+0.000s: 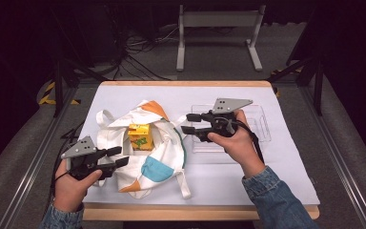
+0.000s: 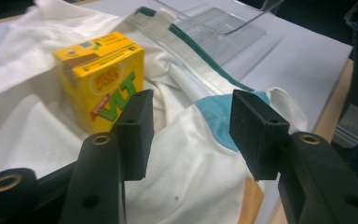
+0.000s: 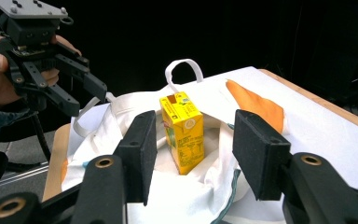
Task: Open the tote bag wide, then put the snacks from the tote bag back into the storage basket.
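White sheeting covers the surface (image 1: 276, 162), whose wooden edge is seen at the near side. Nearest the person, the left gripper (image 1: 119, 157) is held at the left edge of a white cloth bag (image 1: 164, 157) with orange and teal patches; its jaws are parted, nothing is pressed between them, and bag cloth is seen beyond them in the left gripper view. A yellow drink carton (image 1: 139, 136) is stood upright in the hollow of the opened bag, well within the folds. Farther back and to the right, the right gripper (image 1: 190, 123) is held above the surface, just beside the bag's right rim, with its jaws apart and empty. A clear plastic tray (image 1: 262, 125) is laid beneath and behind the right hand. Beyond the surface, a grey metal frame (image 1: 219, 33) is seen on the dark floor.
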Demonstrator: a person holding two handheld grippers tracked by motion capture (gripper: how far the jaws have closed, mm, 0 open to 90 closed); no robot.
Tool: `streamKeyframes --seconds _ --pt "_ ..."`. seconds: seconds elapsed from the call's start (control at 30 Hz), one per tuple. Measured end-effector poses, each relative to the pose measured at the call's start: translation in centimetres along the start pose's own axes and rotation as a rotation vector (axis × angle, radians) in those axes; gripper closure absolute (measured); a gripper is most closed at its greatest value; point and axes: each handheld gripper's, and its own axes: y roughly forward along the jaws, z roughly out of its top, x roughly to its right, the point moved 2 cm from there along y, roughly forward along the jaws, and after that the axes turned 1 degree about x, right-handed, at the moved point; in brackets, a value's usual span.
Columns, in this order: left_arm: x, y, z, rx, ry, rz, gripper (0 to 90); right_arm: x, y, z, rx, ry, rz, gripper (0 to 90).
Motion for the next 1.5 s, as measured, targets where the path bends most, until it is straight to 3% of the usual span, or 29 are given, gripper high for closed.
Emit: streamKeyframes --seconds 0.3,0.57,0.8,1.0,1.5 --pt "-1.1 -1.2 -0.2 0.017 -0.063 0.072 50.0 0.5 2.1 0.9 -0.061 -0.004 -0.024 46.3" --pt "-1.6 -2.4 -0.2 0.038 -0.070 0.118 48.8 0.3 4.6 1.7 -0.084 -0.024 -0.003 43.0" --pt "-2.0 -3.1 -0.6 0.053 -0.097 0.139 48.6 0.1 6.7 2.3 -0.103 -0.051 0.016 40.8" --pt "-2.0 -3.1 -0.5 0.057 -0.097 0.152 48.6 -0.2 8.5 2.4 -0.116 -0.058 0.016 39.1" --pt "-2.7 -4.5 -0.6 0.103 -0.137 0.198 47.4 -0.5 12.9 1.2 -0.176 -0.072 0.022 35.0"
